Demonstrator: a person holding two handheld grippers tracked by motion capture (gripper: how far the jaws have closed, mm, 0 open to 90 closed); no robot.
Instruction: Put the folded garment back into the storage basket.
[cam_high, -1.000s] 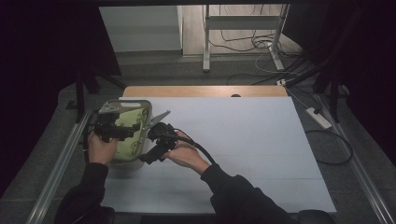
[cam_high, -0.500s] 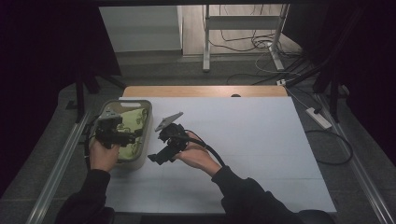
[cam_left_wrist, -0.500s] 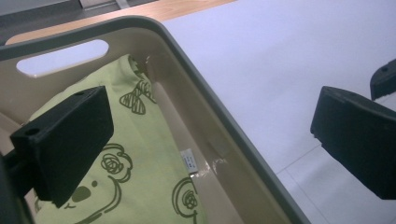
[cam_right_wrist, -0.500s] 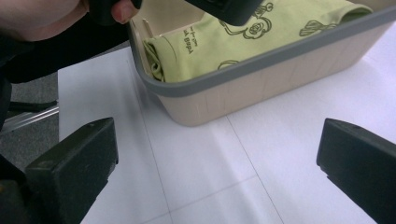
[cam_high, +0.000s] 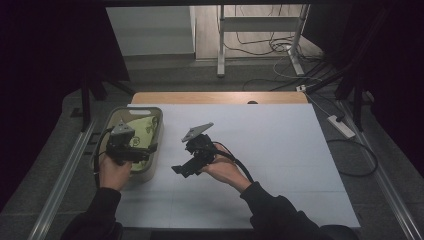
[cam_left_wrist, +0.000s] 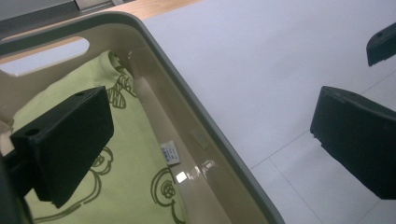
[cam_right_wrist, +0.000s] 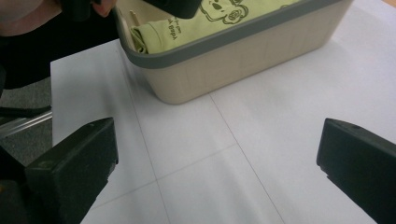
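A beige bin with a grey rim (cam_high: 158, 131) stands at the table's left and holds a folded light-green printed garment (cam_high: 144, 129). My left gripper (cam_high: 150, 148) hovers over the bin's near right rim, open, one jaw above the garment (cam_left_wrist: 135, 172) and the other outside the bin wall (cam_left_wrist: 196, 121). My right gripper (cam_high: 181, 170) is to the right of the bin, above the white table, open and empty. In the right gripper view the bin (cam_right_wrist: 243, 60) and the garment (cam_right_wrist: 187, 25) lie ahead of its jaws.
A white sheet (cam_high: 280, 145) covers the table, with a wooden strip (cam_high: 220, 97) along the far edge. Metal rails (cam_high: 60, 185) run down both sides. Cables and a power strip (cam_high: 340, 126) lie on the floor to the right.
My right gripper has drawn away from the bin, rightward and toward the near edge. My left gripper has pulled back to the bin's near right rim.
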